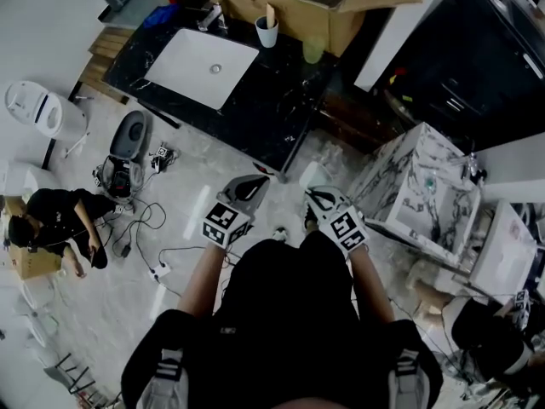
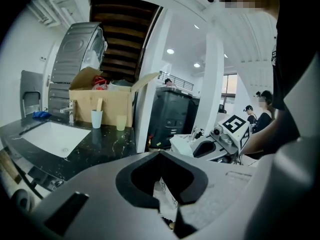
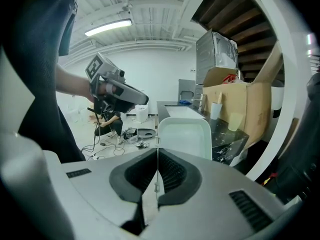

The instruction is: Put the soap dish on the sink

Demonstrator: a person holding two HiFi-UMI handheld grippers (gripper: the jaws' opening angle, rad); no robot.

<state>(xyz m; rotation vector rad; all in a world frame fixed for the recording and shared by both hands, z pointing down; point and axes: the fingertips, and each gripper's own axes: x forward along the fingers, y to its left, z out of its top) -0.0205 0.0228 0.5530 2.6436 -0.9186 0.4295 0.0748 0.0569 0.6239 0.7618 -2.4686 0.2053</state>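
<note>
The white rectangular soap dish [image 3: 184, 135] stands on edge, its near rim pinched in my shut right gripper [image 3: 157, 153]. In the head view the right gripper [image 1: 313, 192] is held close to the person's body, with the soap dish [image 1: 308, 175] showing as a small white sliver at its tip. My left gripper [image 1: 254, 184] is beside it, shut and with nothing in it [image 2: 160, 154]. The white sink basin [image 1: 202, 65] is set in a black marble counter [image 1: 264, 109] some way ahead, and it also shows in both gripper views [image 2: 52, 138] [image 3: 182, 112].
On the counter behind the basin stand a faucet [image 1: 213, 15], a white cup [image 1: 266, 31], a pale green cup [image 1: 313, 49] and a big cardboard box [image 1: 341, 2]. A white marbled cabinet [image 1: 426, 194] is at the right. A person [image 1: 60, 216] sits on the floor at the left among cables [image 1: 145, 228].
</note>
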